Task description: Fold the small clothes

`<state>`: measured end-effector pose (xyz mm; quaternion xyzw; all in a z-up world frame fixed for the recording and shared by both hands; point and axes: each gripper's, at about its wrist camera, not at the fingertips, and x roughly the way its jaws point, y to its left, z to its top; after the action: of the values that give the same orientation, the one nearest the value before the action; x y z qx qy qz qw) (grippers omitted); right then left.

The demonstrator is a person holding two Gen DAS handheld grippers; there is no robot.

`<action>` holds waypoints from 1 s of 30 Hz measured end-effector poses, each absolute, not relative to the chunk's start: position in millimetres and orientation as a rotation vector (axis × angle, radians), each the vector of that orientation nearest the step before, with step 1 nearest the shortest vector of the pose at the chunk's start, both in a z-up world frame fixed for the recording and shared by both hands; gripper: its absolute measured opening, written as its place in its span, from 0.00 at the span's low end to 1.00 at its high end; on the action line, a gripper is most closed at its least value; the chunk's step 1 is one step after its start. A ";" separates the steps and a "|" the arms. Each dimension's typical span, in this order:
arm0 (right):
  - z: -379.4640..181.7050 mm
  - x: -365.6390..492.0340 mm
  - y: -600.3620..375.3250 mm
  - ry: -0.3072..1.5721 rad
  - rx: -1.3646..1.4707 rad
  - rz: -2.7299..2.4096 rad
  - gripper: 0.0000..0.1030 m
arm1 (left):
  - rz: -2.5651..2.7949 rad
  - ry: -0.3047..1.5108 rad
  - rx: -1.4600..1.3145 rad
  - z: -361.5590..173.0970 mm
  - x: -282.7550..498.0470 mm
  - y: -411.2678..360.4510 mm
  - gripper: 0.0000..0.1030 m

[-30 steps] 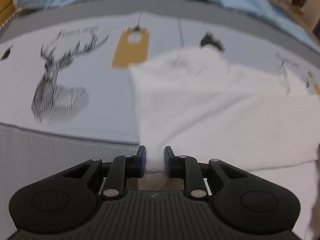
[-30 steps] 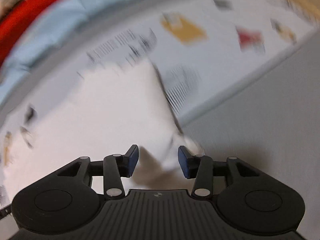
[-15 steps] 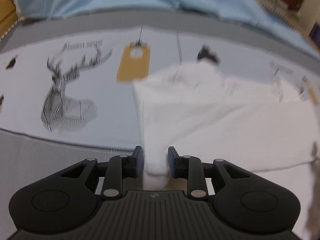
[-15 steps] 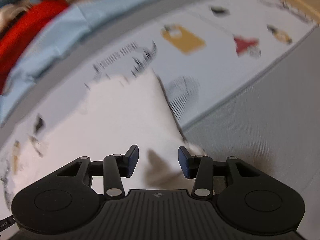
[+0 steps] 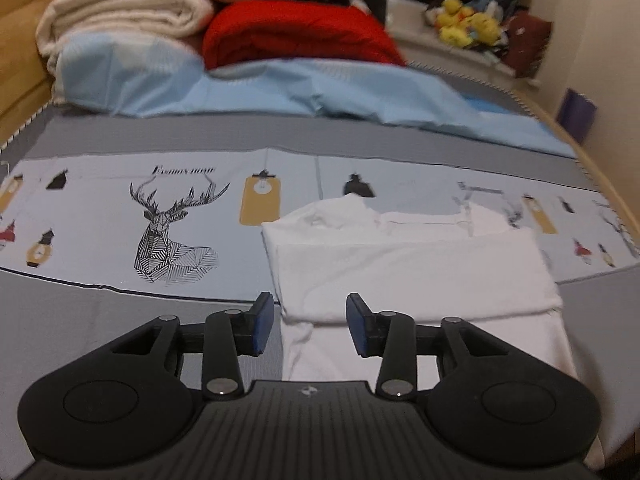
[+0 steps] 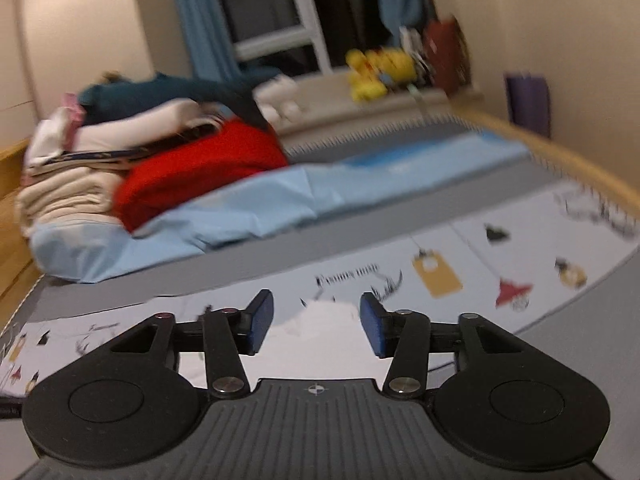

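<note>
A small white garment (image 5: pixel 408 264) lies folded flat on the printed bed sheet (image 5: pixel 120 216), with one layer doubled over the lower part. My left gripper (image 5: pixel 310 328) is open and empty, raised just above the garment's near left edge. My right gripper (image 6: pixel 316 326) is open and empty, lifted higher and tilted up toward the room. In the right wrist view only a small part of the white garment (image 6: pixel 324 344) shows between and below the fingers.
A light blue quilt (image 5: pixel 320 92) lies across the back of the bed. Behind it are a red blanket (image 5: pixel 300 36) and a stack of folded cream linens (image 5: pixel 128 16). Yellow plush toys (image 5: pixel 468 24) sit on a ledge. A wooden bed frame (image 5: pixel 600 176) runs along the right.
My left gripper opened and let go of the white garment's edge, then drew back and up. My right gripper lifted away and tilted up. The garment now lies flat.
</note>
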<state>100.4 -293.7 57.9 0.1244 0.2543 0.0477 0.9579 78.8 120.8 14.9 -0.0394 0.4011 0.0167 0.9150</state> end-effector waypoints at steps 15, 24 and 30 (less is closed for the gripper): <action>0.6 -15.1 -317.4 0.696 0.195 0.072 0.72 | 0.029 0.818 0.000 -38.1 -48.7 98.9 0.59; -39.6 -24.2 -334.6 0.826 0.276 -0.009 0.70 | 0.042 0.931 -0.118 -62.4 -65.6 122.3 0.58; -73.5 -15.0 -337.6 0.984 0.282 -0.013 0.48 | 0.060 1.032 -0.216 -80.6 -60.8 140.6 0.48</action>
<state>-15.0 -337.6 -73.5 0.1351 0.4709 -0.0061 0.8718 -60.8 140.6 -80.6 -0.1030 0.4923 0.0289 0.8638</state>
